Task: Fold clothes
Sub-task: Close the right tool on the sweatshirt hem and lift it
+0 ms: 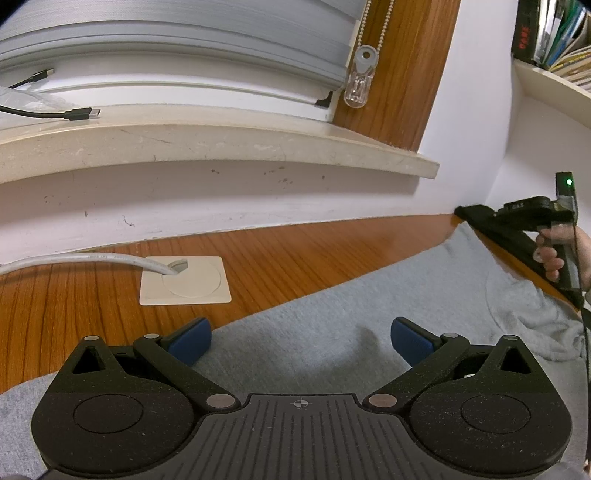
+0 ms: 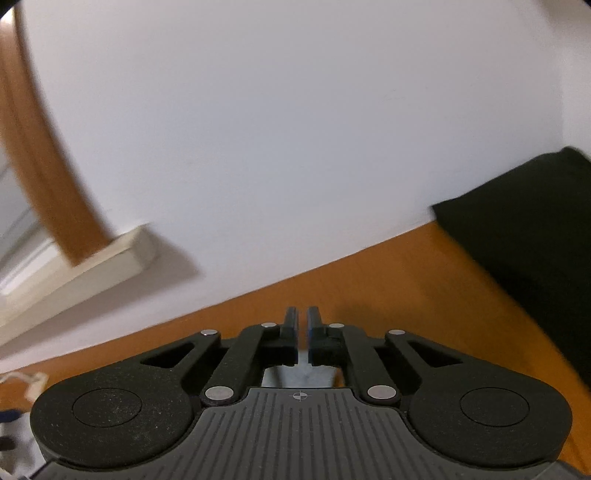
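The left tool (image 1: pixel 301 341), low in the frame, waits wide open and empty over the grey shirt (image 1: pixel 332 321) on the desk (image 1: pixel 92 295), while the right tool (image 2: pixel 303 325) is nearly shut, maybe pinching grey cloth to fold.

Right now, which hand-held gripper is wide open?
The left hand-held gripper, blue pads spread over the grey garment. The right hand-held gripper is nearly closed.

A home study or office room is showing itself: a wooden desk (image 1: pixel 295 243) is sitting under a stone windowsill (image 1: pixel 221 144) with blinds (image 1: pixel 166 44), and books (image 1: pixel 554 33) are filling a white shelf (image 1: pixel 546 79)
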Available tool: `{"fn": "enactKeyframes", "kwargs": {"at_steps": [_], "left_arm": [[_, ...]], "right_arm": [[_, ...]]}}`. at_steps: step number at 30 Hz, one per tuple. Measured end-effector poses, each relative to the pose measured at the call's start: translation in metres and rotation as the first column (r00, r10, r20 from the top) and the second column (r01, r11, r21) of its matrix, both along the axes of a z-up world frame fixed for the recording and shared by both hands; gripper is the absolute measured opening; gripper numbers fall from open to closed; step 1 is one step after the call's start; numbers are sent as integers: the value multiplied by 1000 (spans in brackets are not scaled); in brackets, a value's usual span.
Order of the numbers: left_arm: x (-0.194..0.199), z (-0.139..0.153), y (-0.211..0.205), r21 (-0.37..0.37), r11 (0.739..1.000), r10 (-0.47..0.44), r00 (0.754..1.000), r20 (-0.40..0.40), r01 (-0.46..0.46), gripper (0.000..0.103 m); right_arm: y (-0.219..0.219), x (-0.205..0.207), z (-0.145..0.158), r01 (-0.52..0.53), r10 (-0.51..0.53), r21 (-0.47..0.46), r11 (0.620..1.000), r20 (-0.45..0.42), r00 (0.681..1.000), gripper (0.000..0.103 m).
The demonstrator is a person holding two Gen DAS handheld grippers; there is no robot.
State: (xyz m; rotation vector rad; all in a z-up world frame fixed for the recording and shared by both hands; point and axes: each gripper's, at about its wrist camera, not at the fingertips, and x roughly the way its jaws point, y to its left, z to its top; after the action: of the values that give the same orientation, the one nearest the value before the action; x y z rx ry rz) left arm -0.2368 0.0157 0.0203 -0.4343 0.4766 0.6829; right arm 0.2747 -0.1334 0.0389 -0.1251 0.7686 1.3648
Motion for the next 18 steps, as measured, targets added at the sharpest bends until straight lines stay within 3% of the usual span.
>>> {"fn": "enactKeyframes", "kwargs": {"at_steps": [4, 7, 9, 12, 15, 17, 18], "left_arm": [[0, 0, 0, -1, 1000, 1, 1000, 2, -1, 103], [0, 0, 0, -2, 1000, 1, 1000, 2, -1, 103], [0, 0, 0, -1, 1000, 1, 1000, 2, -1, 103], [0, 0, 0, -2, 1000, 0, 1000, 1, 0, 103], [0, 0, 0, 0, 1000, -1, 1000, -1, 1, 103], [0, 0, 0, 3, 1000, -1, 1000, -3, 1, 103], [0, 0, -1, 4, 1000, -1, 1000, -4, 1, 103]], "right_arm": [[7, -10, -2, -71, 70, -26, 997, -22, 997, 25], [11, -17, -7, -70, 70, -44, 997, 12, 997, 27], [14, -22, -10, -62, 64, -54, 997, 43, 997, 1], [8, -20, -5, 9, -5, -32, 999, 116, 993, 1], [-1, -19, 5, 33, -32, -5, 999, 159, 987, 10], [-8, -32, 15, -30, 29, 2, 1000, 213, 977, 33], [-13, -41, 20, -68, 65, 4, 998, 246, 967, 37]]}}
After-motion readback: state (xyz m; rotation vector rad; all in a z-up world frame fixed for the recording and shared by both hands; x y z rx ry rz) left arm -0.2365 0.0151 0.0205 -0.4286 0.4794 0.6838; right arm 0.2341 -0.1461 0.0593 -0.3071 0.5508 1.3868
